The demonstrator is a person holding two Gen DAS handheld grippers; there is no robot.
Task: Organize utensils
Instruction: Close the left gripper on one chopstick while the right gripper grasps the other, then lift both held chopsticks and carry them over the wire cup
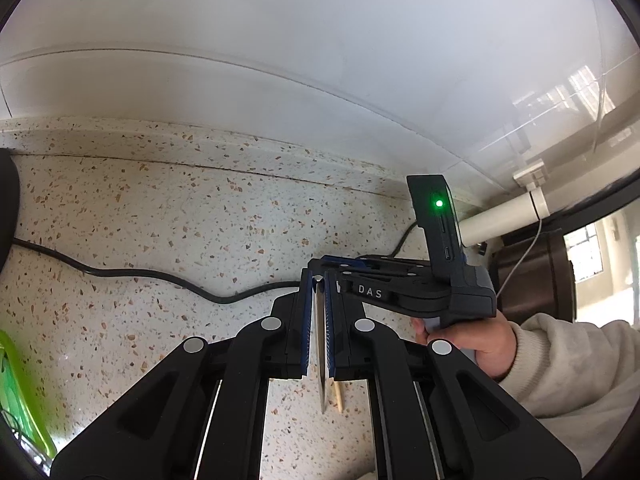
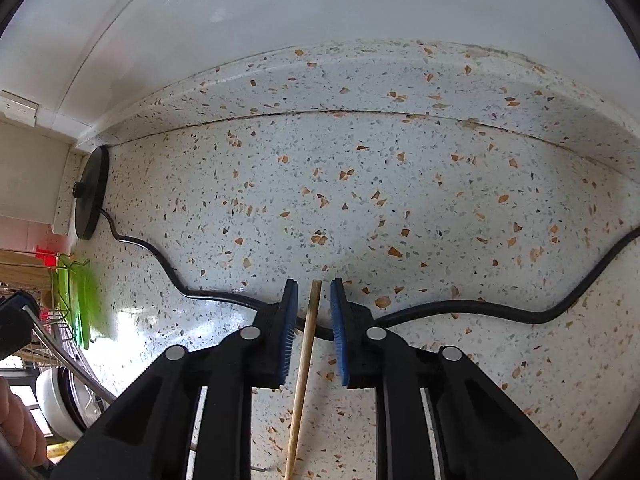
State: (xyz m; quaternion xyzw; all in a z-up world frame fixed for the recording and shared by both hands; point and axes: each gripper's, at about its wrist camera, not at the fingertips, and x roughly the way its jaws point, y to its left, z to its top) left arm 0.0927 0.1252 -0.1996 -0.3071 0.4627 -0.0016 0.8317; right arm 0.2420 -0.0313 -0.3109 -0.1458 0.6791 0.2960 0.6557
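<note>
Pinched edge-on between the blue pads of the left claw [image 1: 319, 328] is a thin metal utensil [image 1: 321, 360], its kind not discernible, held above the speckled counter [image 1: 160, 216]. A wooden chopstick [image 2: 306, 360] is bracketed by the spread right claw [image 2: 314, 332], with gaps showing on both sides, so no grip is judged to be made yet. Neither piece has been stowed; the green drying rack [image 2: 76, 296] at the far left is judged the likely destination. A black power cord [image 2: 460, 310] snakes across the counter just ahead, and the backsplash wall [image 2: 320, 0] bounds the rear; open counter is left between.
</note>
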